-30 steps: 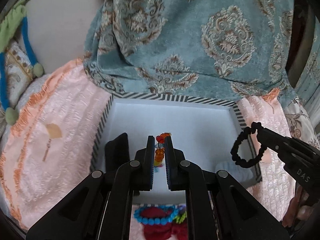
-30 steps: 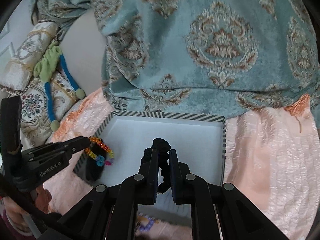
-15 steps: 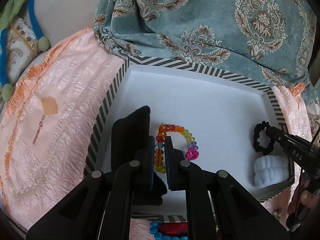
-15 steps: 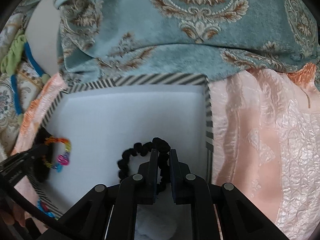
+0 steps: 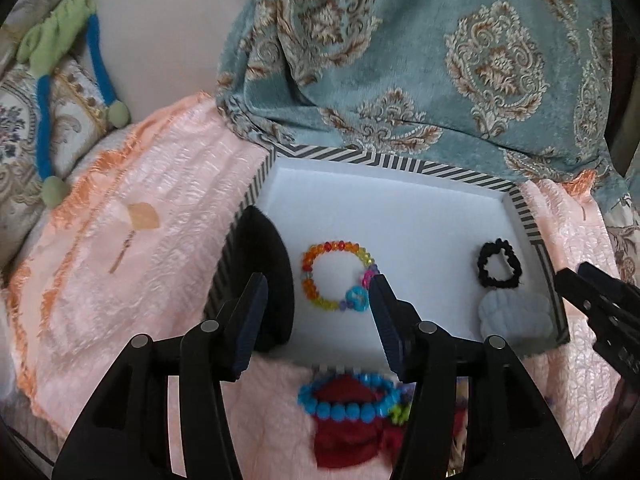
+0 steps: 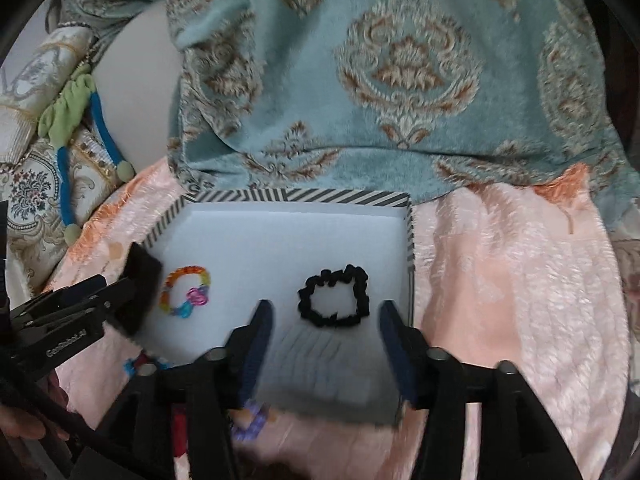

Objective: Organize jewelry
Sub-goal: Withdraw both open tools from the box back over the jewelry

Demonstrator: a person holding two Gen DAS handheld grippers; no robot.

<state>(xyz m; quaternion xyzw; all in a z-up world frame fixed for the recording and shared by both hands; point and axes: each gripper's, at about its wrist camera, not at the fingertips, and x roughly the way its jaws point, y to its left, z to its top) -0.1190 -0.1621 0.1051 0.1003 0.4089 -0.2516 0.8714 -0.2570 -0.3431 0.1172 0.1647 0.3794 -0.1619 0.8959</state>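
A white tray with a striped rim (image 5: 384,160) (image 6: 296,196) lies on a pink bedspread. A rainbow bead bracelet (image 5: 338,276) (image 6: 186,291) lies flat in its left part. A black scrunchie (image 5: 498,264) (image 6: 333,297) lies flat in its right part. My left gripper (image 5: 316,292) is open and empty just above and in front of the rainbow bracelet. My right gripper (image 6: 326,320) is open and empty, its fingers either side of the black scrunchie and above it.
A black velvet pad (image 5: 264,272) stands at the tray's left wall and a pale fluffy scrunchie (image 5: 514,312) lies at its front right. A blue bead bracelet (image 5: 348,398) and a red cloth item (image 5: 344,436) lie on the bedspread before the tray. A teal patterned blanket (image 5: 420,60) lies behind.
Both grippers have opened and pulled back. The rainbow bracelet and the black scrunchie, held before, now lie flat in the tray.
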